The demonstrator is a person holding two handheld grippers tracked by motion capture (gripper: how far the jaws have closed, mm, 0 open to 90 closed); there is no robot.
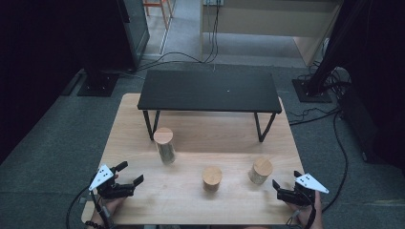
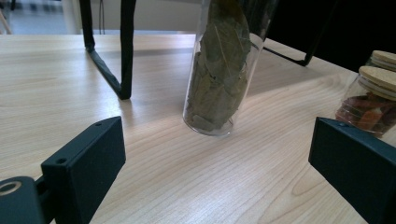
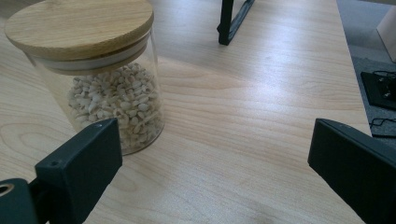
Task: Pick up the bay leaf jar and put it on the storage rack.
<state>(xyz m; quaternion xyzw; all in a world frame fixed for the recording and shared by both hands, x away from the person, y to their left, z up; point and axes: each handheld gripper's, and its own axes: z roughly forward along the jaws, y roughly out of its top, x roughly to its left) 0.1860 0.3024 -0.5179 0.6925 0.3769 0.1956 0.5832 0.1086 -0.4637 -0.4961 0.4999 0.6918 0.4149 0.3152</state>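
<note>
Tall jar (image 1: pixel 165 145) of dried leaves, the largest of three glass jars with wooden lids, stands upright on the wooden table (image 1: pixel 143 109), just in front of the left leg of the black shelf (image 1: pixel 209 90) that spans the table's far half. Its long axis is vertical; in the left gripper view the tall jar (image 2: pixel 219 70) lies ahead of the jaws and slightly right of centre, well apart from them. The left gripper (image 1: pixel 125 180) rests at the near left corner of the table, its jaws spread wide with nothing between them; it is judged the nearer of the two to the tall jar, so a reach forward and to the right with jaws kept level would meet the glass wall side-on. The short jar (image 1: pixel 260 171) of pale kernels stands near the right edge, and in the right gripper view the short jar (image 3: pixel 93 74) sits just ahead of the left-hand jaw without touching it. The right gripper (image 1: pixel 286 187) lies at the near right corner, likewise wide open and empty. The middle jar (image 1: pixel 211 178), smallest in view, stands between the two grippers, with reddish contents visible in the left gripper view (image 2: pixel 369 105).
</note>
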